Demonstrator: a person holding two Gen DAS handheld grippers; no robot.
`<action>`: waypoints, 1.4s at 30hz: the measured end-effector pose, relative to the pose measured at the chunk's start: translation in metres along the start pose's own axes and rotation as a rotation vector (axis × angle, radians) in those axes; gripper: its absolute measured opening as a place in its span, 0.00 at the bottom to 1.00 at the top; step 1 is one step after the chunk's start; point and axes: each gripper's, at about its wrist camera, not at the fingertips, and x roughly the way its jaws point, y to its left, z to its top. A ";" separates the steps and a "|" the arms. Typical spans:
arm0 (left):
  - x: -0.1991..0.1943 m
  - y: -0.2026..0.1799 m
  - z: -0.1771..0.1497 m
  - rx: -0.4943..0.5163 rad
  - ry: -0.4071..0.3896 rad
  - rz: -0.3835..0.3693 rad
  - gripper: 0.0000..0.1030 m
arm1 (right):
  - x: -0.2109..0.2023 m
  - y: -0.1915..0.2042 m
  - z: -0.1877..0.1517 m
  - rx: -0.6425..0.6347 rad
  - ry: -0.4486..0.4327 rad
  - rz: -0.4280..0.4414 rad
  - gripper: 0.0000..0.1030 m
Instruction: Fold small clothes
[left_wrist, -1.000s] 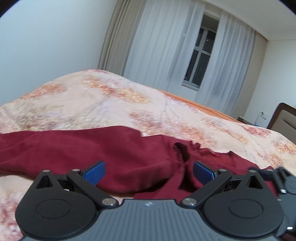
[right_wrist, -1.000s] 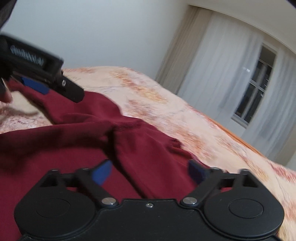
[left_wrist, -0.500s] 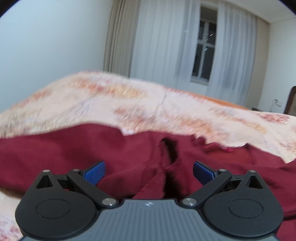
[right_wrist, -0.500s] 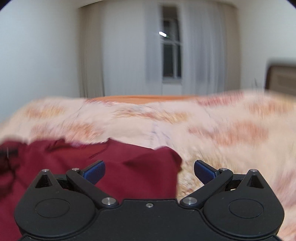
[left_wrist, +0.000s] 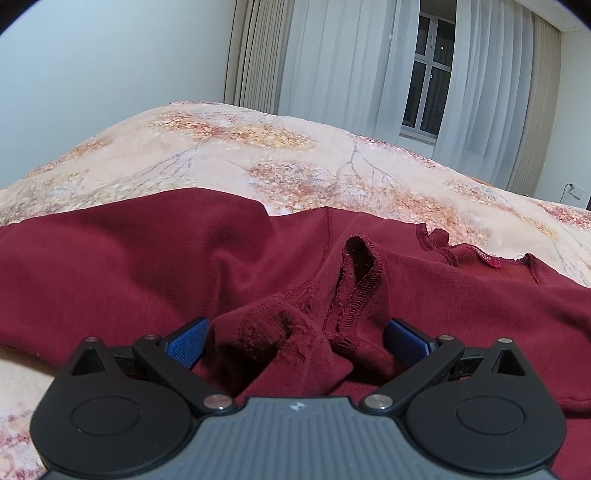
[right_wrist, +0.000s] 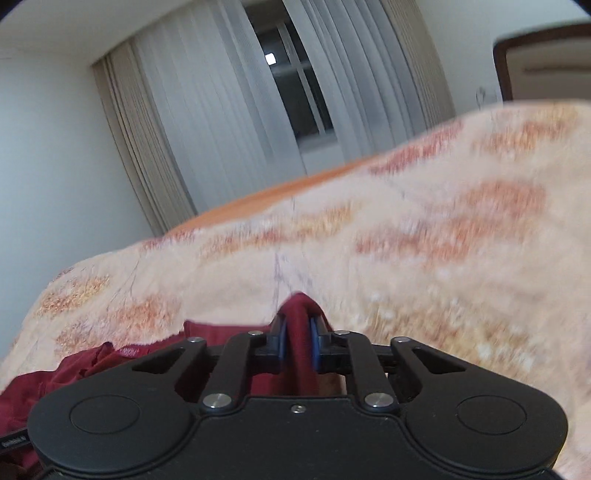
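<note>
A dark red garment (left_wrist: 155, 258) lies crumpled on the floral bedspread (left_wrist: 229, 147). My left gripper (left_wrist: 295, 339) is open, its blue pads on either side of a bunched fold with a frayed seam opening (left_wrist: 358, 266). My right gripper (right_wrist: 298, 341) is shut on a fold of the dark red garment (right_wrist: 299, 317), pinched between its blue pads. More of the garment trails off to the lower left in the right wrist view. That view is blurred.
The bedspread (right_wrist: 424, 240) fills the area ahead of both grippers. Curtains and a window (left_wrist: 428, 88) stand behind the bed. A headboard (right_wrist: 543, 62) shows at the far right. A wall outlet (left_wrist: 574, 190) sits at the right edge.
My right gripper has closed on a fold of the garment and tilted. My left gripper has moved in closer over the bunched fold, still open.
</note>
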 end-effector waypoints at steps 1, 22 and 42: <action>0.000 -0.001 0.000 0.002 0.000 0.001 1.00 | -0.003 0.001 0.000 -0.027 -0.010 -0.018 0.11; 0.000 -0.001 -0.003 0.007 -0.016 0.002 1.00 | -0.071 0.010 -0.066 -0.301 0.027 -0.088 0.86; -0.001 -0.001 -0.003 0.007 -0.017 0.002 1.00 | -0.064 0.034 -0.094 -0.558 -0.112 -0.425 0.99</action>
